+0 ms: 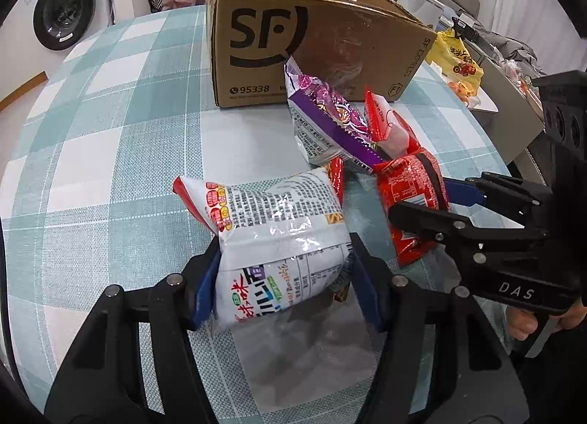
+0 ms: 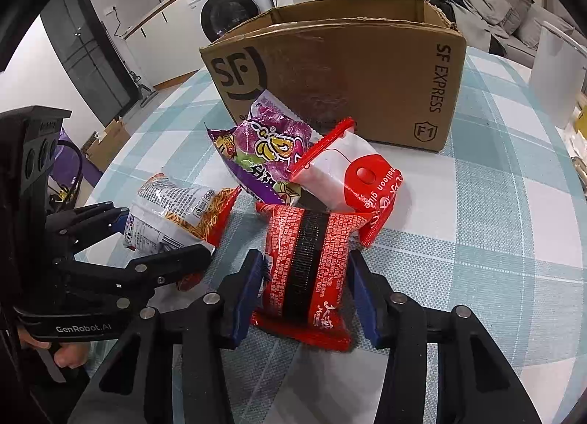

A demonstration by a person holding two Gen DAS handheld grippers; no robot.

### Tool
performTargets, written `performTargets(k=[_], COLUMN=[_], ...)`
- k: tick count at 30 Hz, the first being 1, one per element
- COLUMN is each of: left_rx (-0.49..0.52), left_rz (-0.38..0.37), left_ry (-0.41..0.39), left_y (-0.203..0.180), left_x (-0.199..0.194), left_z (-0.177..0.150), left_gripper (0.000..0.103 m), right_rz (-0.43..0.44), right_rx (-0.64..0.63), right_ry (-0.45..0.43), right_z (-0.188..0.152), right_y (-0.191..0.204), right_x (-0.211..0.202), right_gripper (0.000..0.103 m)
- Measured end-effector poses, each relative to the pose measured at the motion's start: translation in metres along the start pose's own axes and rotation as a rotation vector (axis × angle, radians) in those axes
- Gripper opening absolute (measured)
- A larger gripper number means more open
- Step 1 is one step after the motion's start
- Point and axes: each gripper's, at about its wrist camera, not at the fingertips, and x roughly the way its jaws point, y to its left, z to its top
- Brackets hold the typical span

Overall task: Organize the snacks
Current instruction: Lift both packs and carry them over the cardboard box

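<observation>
Here both grippers are clamped on snack packets lying on a bench (image 1: 110, 123) covered in a teal-and-white check cloth. The left gripper (image 1: 282, 288) has its blue pads pressed against the two sides of a white packet (image 1: 282, 236) — a puffy bag with red corners and dense black print — pinching it in at the waist. From the right wrist view the same white packet (image 2: 176, 214) shows noodle artwork on one end, and the left gripper (image 2: 161, 236) reaches in from the left edge with a hand (image 2: 69, 354) under its handle.

The right gripper (image 2: 306, 299) is closed on a red packet (image 2: 308, 266) with a black band down its middle; its pads bear on both long edges. In the left wrist view that red packet (image 1: 411, 185) lies to the right of the white one, with the right gripper (image 1: 425, 200) coming in from the right side.

Behind the two held packets sits a small heap: a purple packet (image 2: 271, 148) leaning against a brown box (image 2: 348, 71), and a red-and-white packet (image 2: 348, 174) resting just beside it, touching the far end of the red one. The box stands open-topped at the back of the bench, its printed side facing the cameras; what lies inside it cannot be made out. A yellow bag (image 1: 455, 57) lies beyond the box's right corner — well apart from the heap — and a washer (image 1: 62, 9) stands off the bench at far left.
</observation>
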Motion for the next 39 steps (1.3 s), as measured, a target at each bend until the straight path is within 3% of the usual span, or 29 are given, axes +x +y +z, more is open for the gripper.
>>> performTargets(k=[22,39], left_rx=[0.0,-0.001], left_rz=[-0.032,-0.035], left_ry=[-0.097,-0.188], left_y=[-0.001,-0.001], left_x=[-0.037,-0.067], left_z=[0.001,0.026], left_gripper=[0.057,0.057], right_rz=[-0.006,-0.033], right_rx=[0.011,0.021], right_ry=[-0.078,-0.178], right_z=[0.0,0.019], right_y=[-0.006,-0.013], right_x=[-0.032,-0.069], right_gripper=[0.041,0.041])
